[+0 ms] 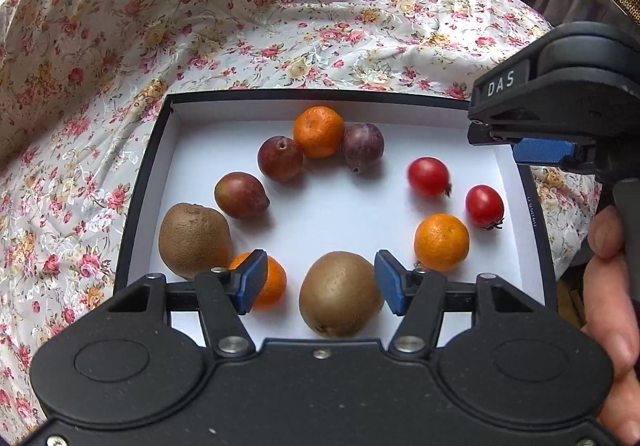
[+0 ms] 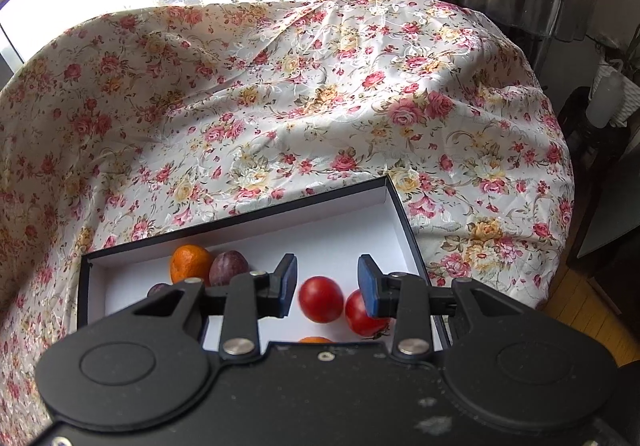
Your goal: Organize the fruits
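tablecloth (image 1: 280,25): floral, covers the whole table, I see nothing else on it but the box.
box (image 1: 320,99): black rim, white floor, all fruit sits loose inside in a rough ring, kinds mixed.
left gripper (image 1: 320,282): jaws wide, holding nothing, over the near edge of the box.
right gripper (image 2: 327,286): jaws wide, holding nothing, over the right end of the box.
kiwis: one (image 1: 340,294) directly ahead between my left pads, long axis roughly along the fingers; other (image 1: 194,240) at near left.
mandarins: far (image 1: 319,131), right (image 1: 441,242), near left (image 1: 266,282) partly behind my left pad.
plums: three, far-left arc, e.g. (image 1: 240,194).
red fruits: two small ones, (image 2: 321,299) centred between the right pads, (image 2: 364,314) just beside it, under the right pad.
next call: my guess, left takes the near kiwi, right takes the centred red fruit; each arm is already nearest its own target.
risk: round fruit rolls; neighbour may get nudged on closing.
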Motion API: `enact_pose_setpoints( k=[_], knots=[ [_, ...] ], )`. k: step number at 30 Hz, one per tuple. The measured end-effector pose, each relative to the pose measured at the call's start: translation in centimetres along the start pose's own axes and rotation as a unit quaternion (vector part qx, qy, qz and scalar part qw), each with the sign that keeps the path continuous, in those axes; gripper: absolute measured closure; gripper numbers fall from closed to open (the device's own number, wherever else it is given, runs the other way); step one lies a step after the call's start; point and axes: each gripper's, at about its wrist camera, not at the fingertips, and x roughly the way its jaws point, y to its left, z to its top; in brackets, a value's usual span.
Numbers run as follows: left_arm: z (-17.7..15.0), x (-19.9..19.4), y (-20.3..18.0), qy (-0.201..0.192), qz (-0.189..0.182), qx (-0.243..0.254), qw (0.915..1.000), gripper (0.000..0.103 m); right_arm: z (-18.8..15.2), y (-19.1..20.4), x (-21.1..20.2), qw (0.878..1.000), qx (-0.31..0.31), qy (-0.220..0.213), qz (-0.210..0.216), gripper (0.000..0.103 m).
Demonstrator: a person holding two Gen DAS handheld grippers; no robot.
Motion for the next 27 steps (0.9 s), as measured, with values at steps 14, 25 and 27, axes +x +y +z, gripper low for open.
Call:
enact_pose_setpoints(
  k=[14,25,27],
  knots=[
    [-2.0,-1.8,1.7,-0.013,0.017,-0.018,0.9996,0.040,-3.3,-2.0,-4.8,0.998,0.008,-0.049,0.025,0.066],
    [-6.2,-4.8,3.1,-0.017,0.020,-0.011,0.9996,0.039,-10.2,-3.9,-8.4,1.000,0.003,-0.030,-0.008,0.066],
    [-6.9,-4.9,3.4,-0.018,0.022,-0.011,0.9995,0.039,-11.3,-3.7,-8.9,1.000,-0.004,-0.024,-0.004,0.066]
  ],
)
